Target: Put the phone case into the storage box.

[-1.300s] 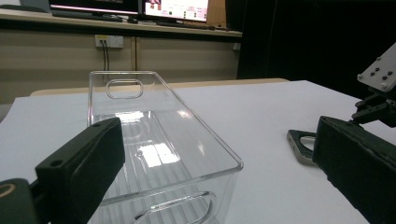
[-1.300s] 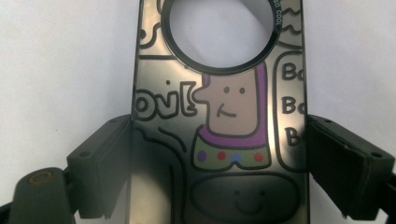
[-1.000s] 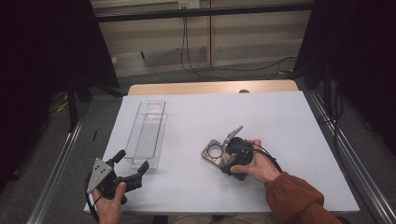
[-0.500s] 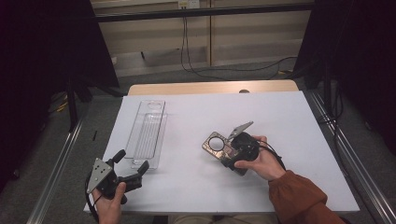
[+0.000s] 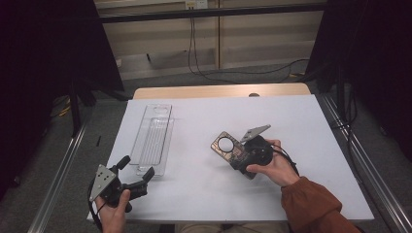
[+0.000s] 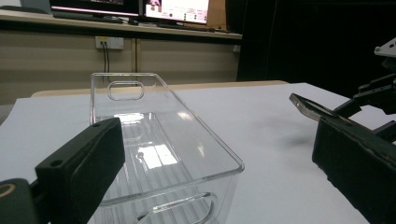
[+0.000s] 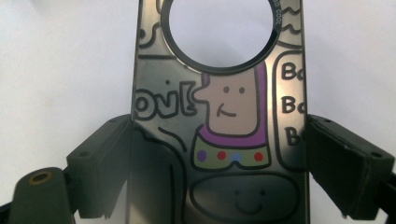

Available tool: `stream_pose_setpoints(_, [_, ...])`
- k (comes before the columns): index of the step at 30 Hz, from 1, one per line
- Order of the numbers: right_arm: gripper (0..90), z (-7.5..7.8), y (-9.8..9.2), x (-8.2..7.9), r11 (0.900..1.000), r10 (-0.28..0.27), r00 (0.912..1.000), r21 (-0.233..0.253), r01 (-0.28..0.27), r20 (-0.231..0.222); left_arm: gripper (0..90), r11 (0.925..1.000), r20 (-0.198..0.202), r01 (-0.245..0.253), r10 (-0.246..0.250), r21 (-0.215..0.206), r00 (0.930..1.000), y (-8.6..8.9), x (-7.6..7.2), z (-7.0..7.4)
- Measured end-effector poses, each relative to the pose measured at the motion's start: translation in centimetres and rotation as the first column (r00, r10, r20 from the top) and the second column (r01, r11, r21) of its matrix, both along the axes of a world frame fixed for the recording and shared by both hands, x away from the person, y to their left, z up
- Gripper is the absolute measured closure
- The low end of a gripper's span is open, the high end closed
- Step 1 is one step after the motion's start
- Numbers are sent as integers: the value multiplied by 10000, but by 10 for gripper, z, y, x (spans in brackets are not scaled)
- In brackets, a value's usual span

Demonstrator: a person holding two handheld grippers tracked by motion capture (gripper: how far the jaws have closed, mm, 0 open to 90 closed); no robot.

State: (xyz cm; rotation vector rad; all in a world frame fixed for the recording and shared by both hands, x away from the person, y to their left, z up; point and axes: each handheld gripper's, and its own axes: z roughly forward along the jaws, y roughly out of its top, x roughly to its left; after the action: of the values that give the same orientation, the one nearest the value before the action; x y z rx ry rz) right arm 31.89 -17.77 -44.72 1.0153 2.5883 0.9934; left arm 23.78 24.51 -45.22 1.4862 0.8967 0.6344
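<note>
My right claw (image 5: 236, 154) grips a flat dark card (image 5: 227, 147) with a round hole near its far end. In the right gripper view the card (image 7: 219, 116) stands between my two black jaws, which press against its long edges, closed just as far as its width allows. Its face carries a cartoon figure in a purple collar with coloured dots, a smiling blob under it, and some drawn lettering along both sides. From the high view I hold the card over the middle of the white worktop (image 5: 291, 121), a little toward the right edge, its holed end pointing toward the far left corner. From the left gripper view the card (image 6: 310, 107) looks raised off the surface and sloping, with a faint shadow under it.

My left claw (image 5: 134, 175) sits at the near left corner of the worktop, with the jaws spread wide and nothing between them. In the left gripper view those jaws stand far apart at the bottom corners and the see-through tray (image 6: 163, 149) lies straight ahead of them.

The tray (image 5: 154, 138) is long, narrow and clear, with a cut-out handle at each end. It lies lengthwise along the left side of the worktop, its near end just beside my left claw, well apart from the card.
</note>
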Motion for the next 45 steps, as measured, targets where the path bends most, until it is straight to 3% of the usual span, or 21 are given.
stream_pose_setpoints(11, [123,0,-7,-1,9979,36,9984,648,-73,573,27,10000,1,38,-38,-38,10000,0,0,0])
stream_pose_setpoints(15, [123,-3,-10,-2,9967,-65,9988,805,27,475,27,10000,38,13,-12,-62,10000,-2,1,1])
stream_pose_setpoints(17, [123,-4,-11,-2,9961,-80,9982,887,27,586,27,9999,66,83,-84,128,9999,-2,0,2])
stream_pose_setpoints(22, [123,-3,-15,-4,9930,-225,9960,1171,124,862,27,9999,-9,126,-126,50,9999,-3,0,0])
stream_pose_setpoints(26, [123,-3,-19,-7,9893,-185,9928,1457,10,1187,27,9998,34,200,-200,-76,9998,-4,1,1])
stream_pose_setpoints(34, [123,-6,-23,-8,9788,-99,9888,2039,-208,1488,27,9996,75,278,-279,95,9996,-3,1,1])
stream_pose_setpoints(41, [122,-5,-29,-9,9710,-430,9833,2392,-6,1767,27,9989,50,422,-423,179,9991,-5,1,2])
stream_pose_setpoints(45, [122,-4,-34,-8,9610,-565,9784,2766,-7,1989,27,9986,-2,496,-496,168,9988,-5,1,3])
